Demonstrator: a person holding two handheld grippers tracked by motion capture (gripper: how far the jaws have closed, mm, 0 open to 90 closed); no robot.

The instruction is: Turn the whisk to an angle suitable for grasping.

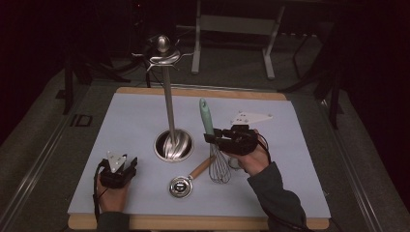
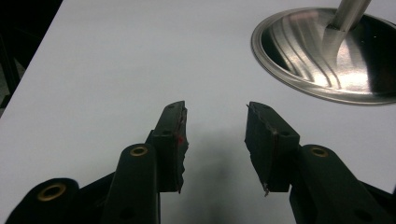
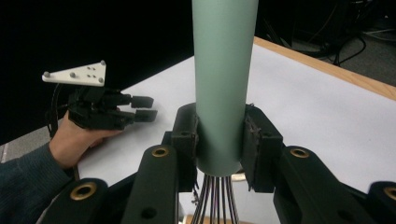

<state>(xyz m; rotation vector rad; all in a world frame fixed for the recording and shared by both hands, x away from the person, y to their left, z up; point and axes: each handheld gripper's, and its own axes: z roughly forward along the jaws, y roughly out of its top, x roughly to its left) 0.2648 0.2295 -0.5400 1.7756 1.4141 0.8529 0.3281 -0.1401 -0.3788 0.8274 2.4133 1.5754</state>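
Observation:
A whisk with a pale green handle (image 1: 207,116) and wire loops (image 1: 220,166) stands nearly upright over the white mat, handle up. My right gripper (image 1: 212,138) is shut on the handle's lower end; in the right gripper view both pads press the green handle (image 3: 224,79) just above the wires (image 3: 215,200). My left gripper (image 1: 129,164) rests at the mat's front left, open, with nothing between its fingers (image 2: 173,140). A steel stand with a round base (image 1: 173,145) and tall pole (image 1: 168,96) rises at the mat's middle; the base (image 2: 327,51) lies ahead of the left gripper.
A small steel measuring cup with a wooden handle (image 1: 183,182) lies on the mat (image 1: 270,193) in front of the stand, close to the whisk's wires. The stand's top carries hooks (image 1: 163,55). A wooden board edge (image 1: 193,222) runs under the mat.

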